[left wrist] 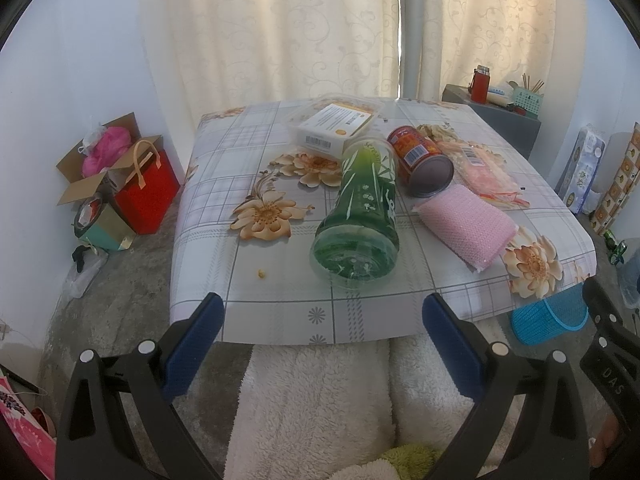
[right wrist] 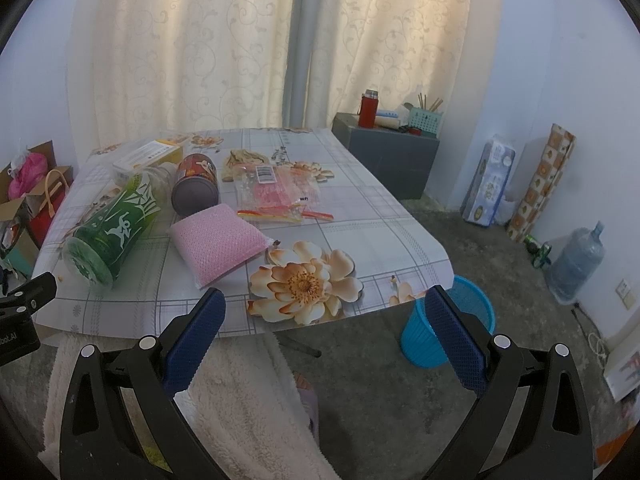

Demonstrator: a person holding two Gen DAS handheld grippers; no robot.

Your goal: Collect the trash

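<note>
While both grippers are hovering short of the table (left wrist: pixel 208 280), the left gripper (left wrist: pixel 322 312) and right gripper (right wrist: pixel 326 308) are gaping wide, gripping nothing. A green bottle (left wrist: pixel 362 216) is lying beside a red can (left wrist: pixel 420 164) and pink sponge (left wrist: pixel 468 224); a blue basket (right wrist: pixel 448 328) is standing on the floor.

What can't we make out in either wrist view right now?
- Blue bin: its inside is hidden by the right gripper's finger in the right wrist view and cut off by the table edge in the left.
- Green bottle: its cap end is hidden by its body.
- Can label: too small to read.
</note>
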